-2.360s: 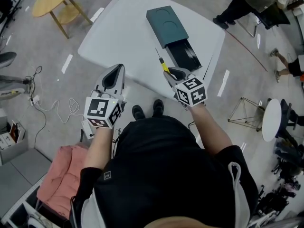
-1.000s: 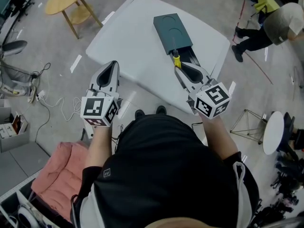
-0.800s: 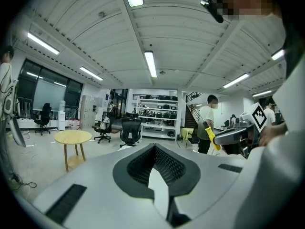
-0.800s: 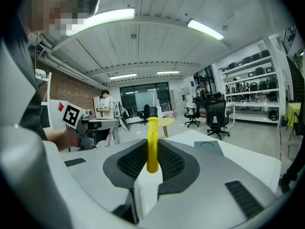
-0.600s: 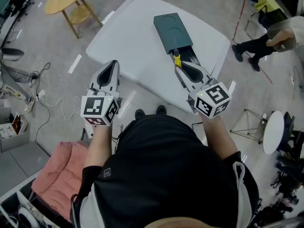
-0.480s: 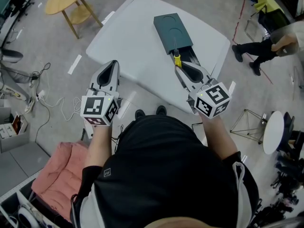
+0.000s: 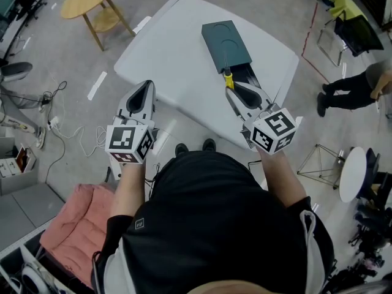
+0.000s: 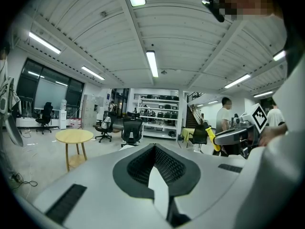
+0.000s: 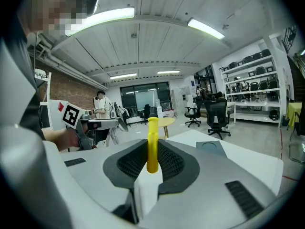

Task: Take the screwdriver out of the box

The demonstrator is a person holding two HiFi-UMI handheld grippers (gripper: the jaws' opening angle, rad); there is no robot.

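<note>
The screwdriver (image 7: 228,78) handle's lower end is buried between the jaws of the right gripper (image 7: 233,90); the box (image 7: 225,45) is partly covered.

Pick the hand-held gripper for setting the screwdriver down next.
Right, likely: the right hand-held gripper grips the screwdriver by its yellow handle above the table; the left hand-held gripper is empty.

**A:** Where is the screwdriver (image 7: 228,79)?

**B:** In the air, its yellow handle pinched between the jaws of the right hand-held gripper (image 7: 231,90). The thin dark shaft points toward the box (image 7: 225,45).

**A:** And the box?

**B:** It is dark teal and flat, with a round imprint on its lid. It lies on the white surface (image 7: 171,54) with its black inner tray (image 7: 250,75) slid out.
</note>
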